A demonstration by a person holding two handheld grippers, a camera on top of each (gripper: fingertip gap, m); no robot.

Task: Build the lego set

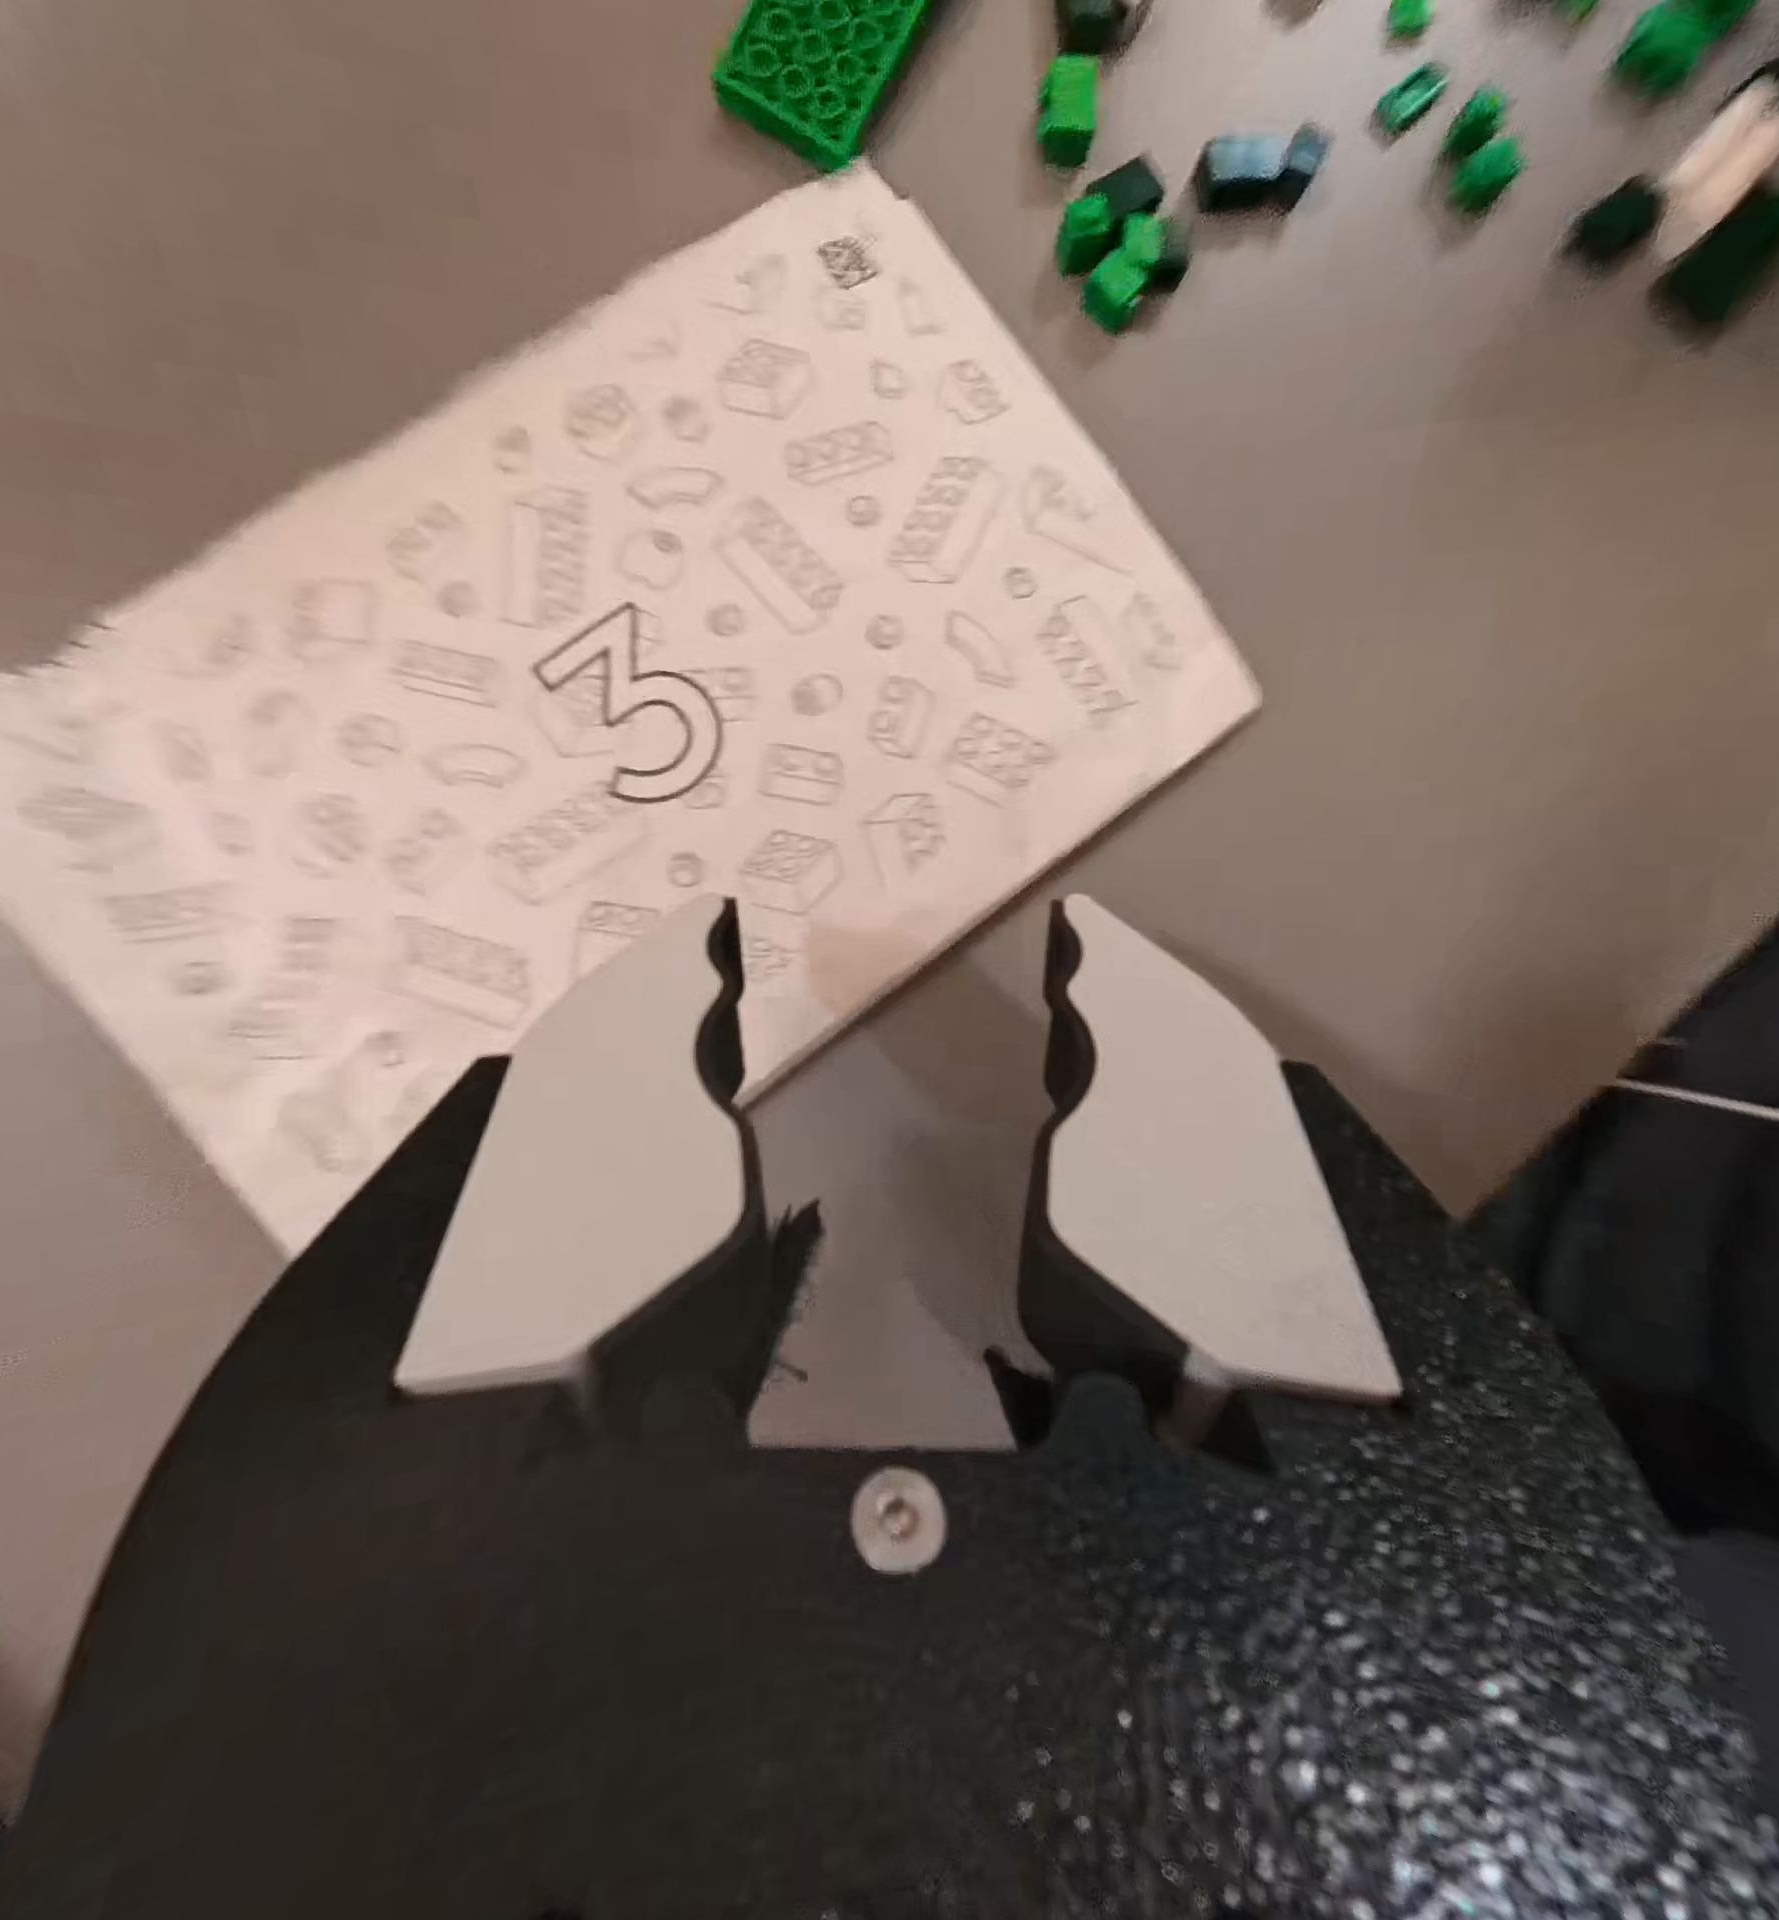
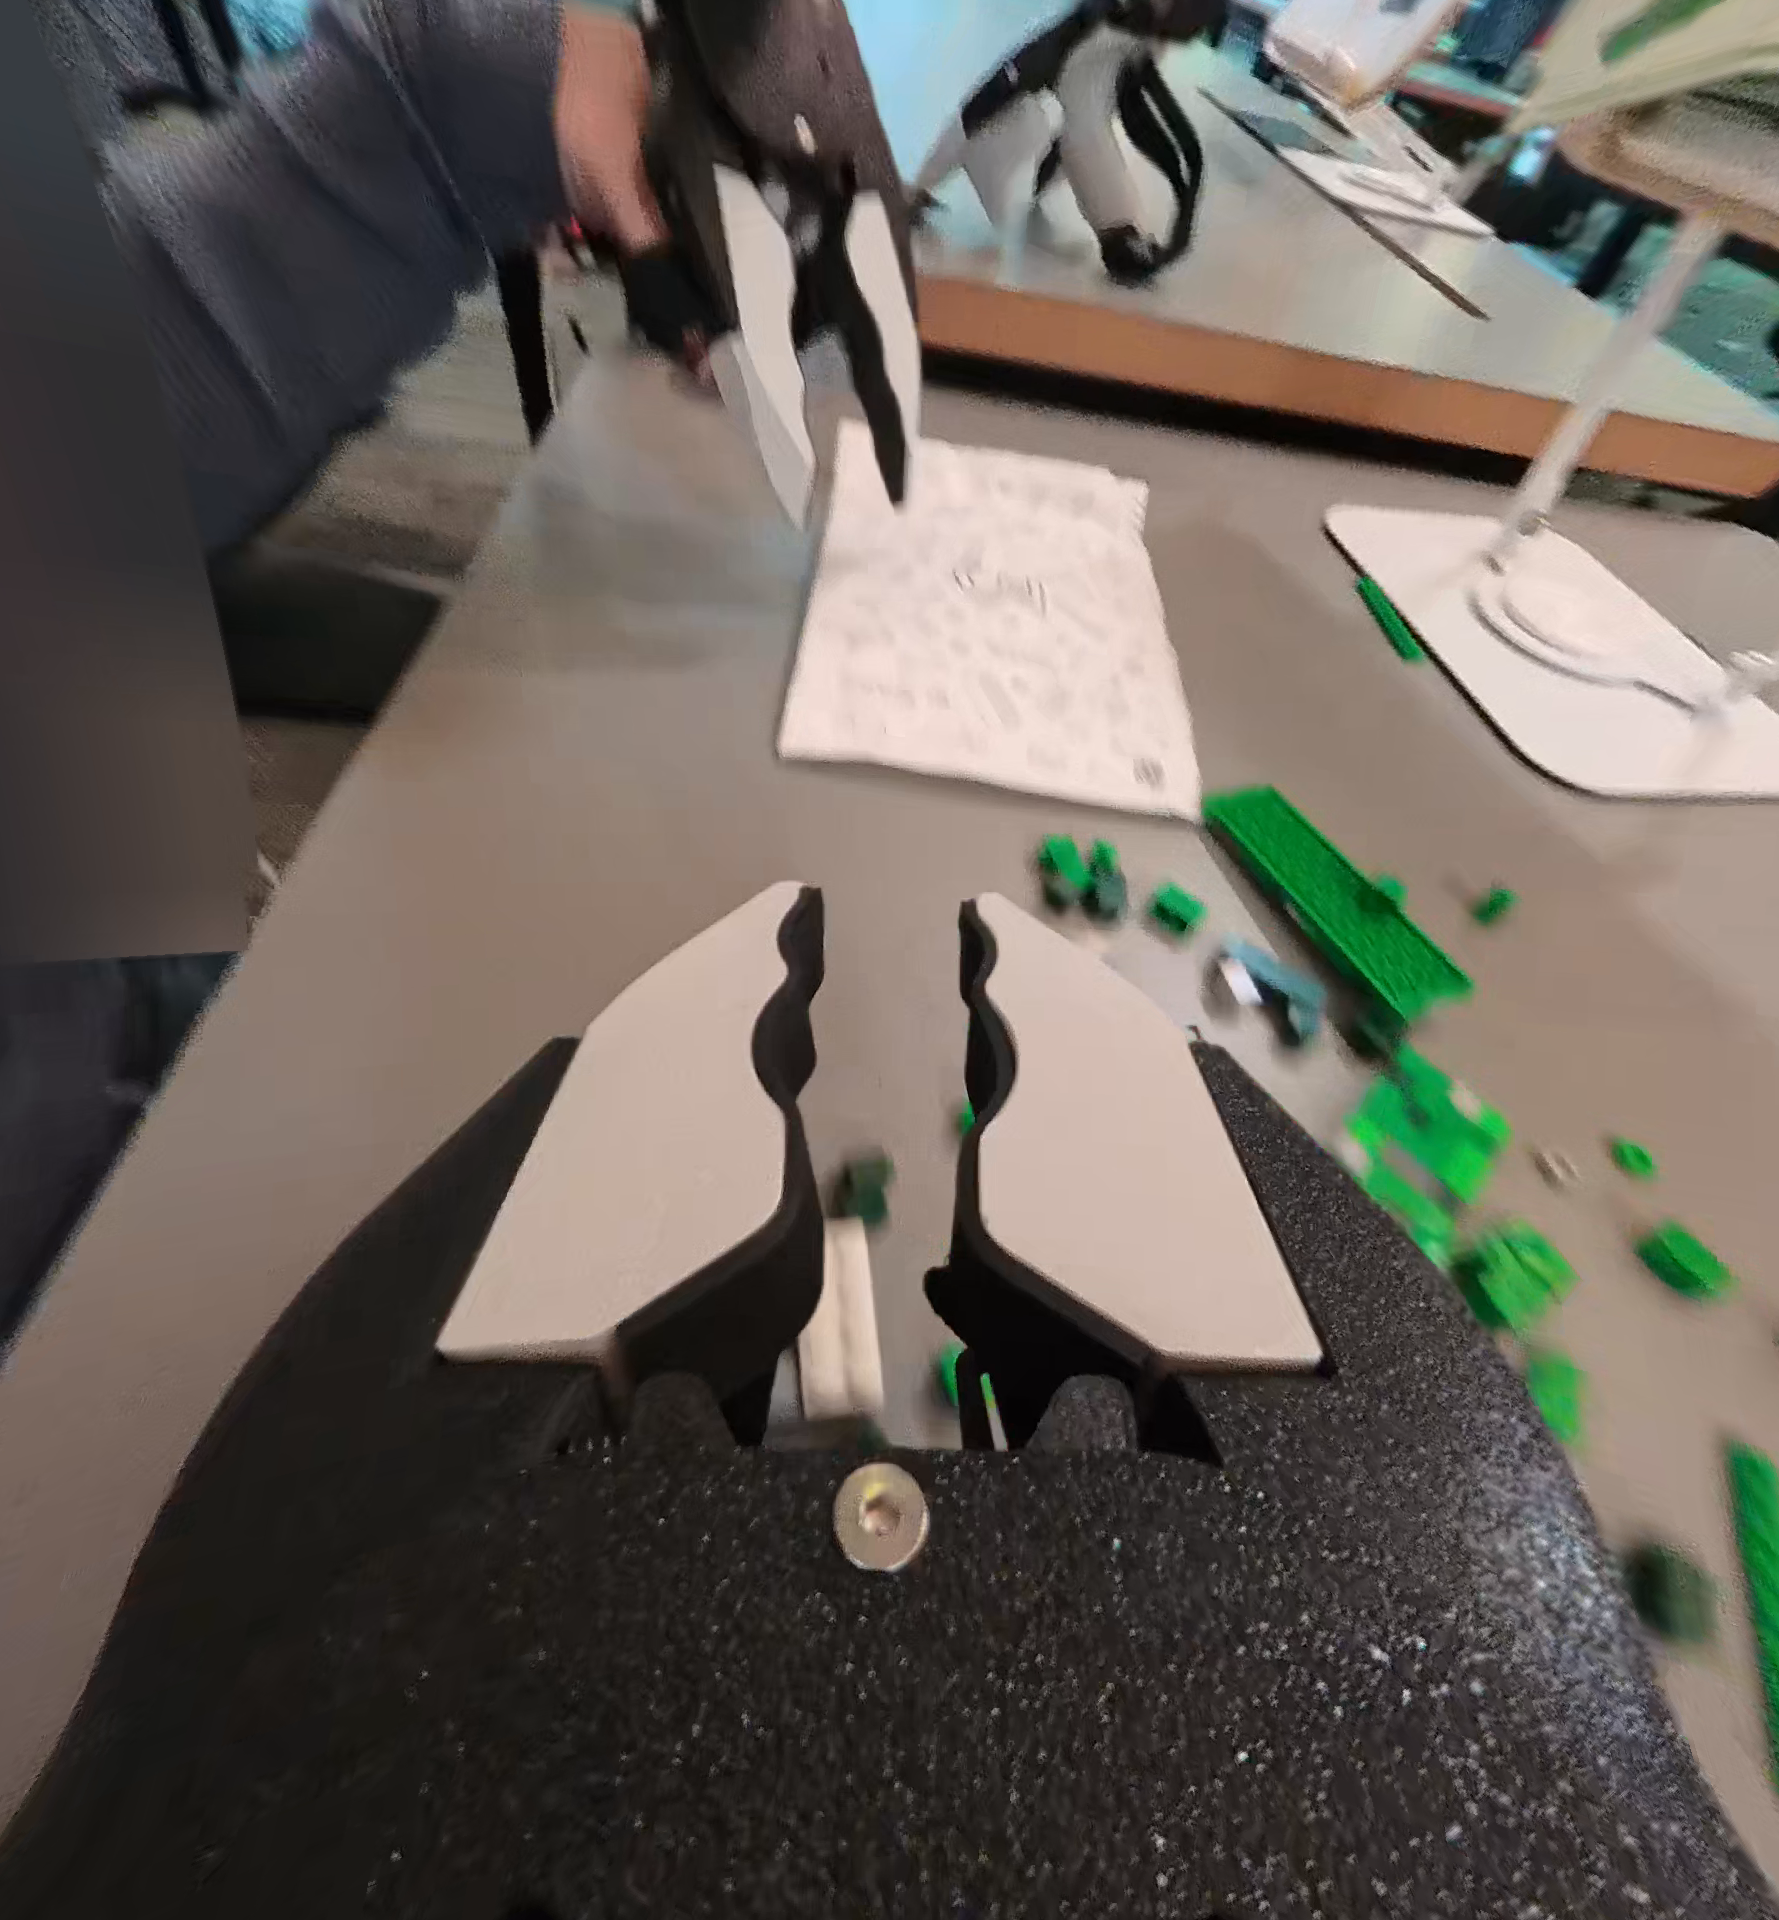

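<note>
A white paper bag [image 1: 656, 665] printed with brick outlines lies flat on the grey table; it also shows in the right wrist view [image 2: 989, 644]. My left gripper [image 1: 890, 914] is open and empty, hovering over the bag's near corner; it also shows far off in the right wrist view [image 2: 849, 499]. My right gripper [image 2: 890, 899] is open and empty above the table. Loose green bricks [image 1: 1124, 244] lie beyond the bag and to the right of my right gripper [image 2: 1425, 1132]. A long green plate [image 2: 1332, 904] lies by the bag; a green plate [image 1: 812, 73] sits at the top edge.
A white stand base [image 2: 1581, 675] with a clear post stands at the far right. A person's sleeve [image 2: 272, 208] fills the left. A second table [image 2: 1280, 312] with a white device lies behind. The table edge [image 1: 1695, 987] runs at lower right. My left tips are about 20 cm from the long green plate [image 2: 1332, 904], my right tips only 15 cm.
</note>
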